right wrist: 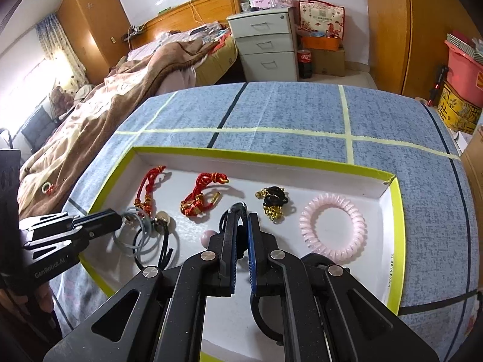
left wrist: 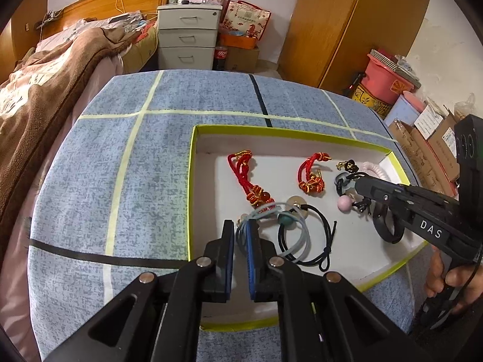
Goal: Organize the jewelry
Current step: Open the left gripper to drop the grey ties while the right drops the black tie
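A white tray with a yellow-green rim lies on the blue tablecloth. My left gripper is at the tray's near left, shut on grey elastic cords tangled with a black hair tie and beads. My right gripper is shut on a dark ring with black cord, beside a pink bead. Two red cord bracelets, a black and gold bracelet and a pink spiral hair tie lie in the tray.
A bed with a brown blanket stands left of the table. A white drawer unit, a wooden wardrobe and boxes with a pink tub stand beyond and to the right. A hand holds the right gripper.
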Demonstrator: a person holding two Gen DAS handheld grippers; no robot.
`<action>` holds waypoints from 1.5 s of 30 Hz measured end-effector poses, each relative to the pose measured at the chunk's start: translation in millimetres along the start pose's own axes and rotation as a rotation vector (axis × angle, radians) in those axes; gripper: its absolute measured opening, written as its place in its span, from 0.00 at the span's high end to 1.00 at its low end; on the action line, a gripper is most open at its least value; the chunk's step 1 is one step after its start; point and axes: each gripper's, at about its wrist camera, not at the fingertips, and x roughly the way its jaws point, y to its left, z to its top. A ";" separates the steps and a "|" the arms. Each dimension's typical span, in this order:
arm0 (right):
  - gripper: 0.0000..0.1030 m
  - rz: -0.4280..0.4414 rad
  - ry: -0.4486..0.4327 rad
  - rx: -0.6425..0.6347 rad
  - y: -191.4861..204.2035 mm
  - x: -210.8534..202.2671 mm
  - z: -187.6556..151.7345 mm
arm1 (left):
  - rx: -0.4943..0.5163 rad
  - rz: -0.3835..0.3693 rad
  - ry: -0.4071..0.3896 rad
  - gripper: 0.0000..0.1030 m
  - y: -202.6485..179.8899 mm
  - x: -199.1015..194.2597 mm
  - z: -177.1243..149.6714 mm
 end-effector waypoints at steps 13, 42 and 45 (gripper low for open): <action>0.88 -0.035 0.006 -0.019 -1.7 -1.6 -5.8 | 0.014 -0.007 -0.011 0.66 -6.4 -3.9 -1.6; 0.59 -0.033 -0.109 -0.013 15.3 -61.6 -40.3 | -0.015 0.018 -0.098 0.52 -4.8 -55.2 -28.9; 0.59 -0.030 -0.120 -0.007 18.3 -73.4 -56.5 | -0.020 0.027 -0.104 0.52 -1.6 -62.6 -38.1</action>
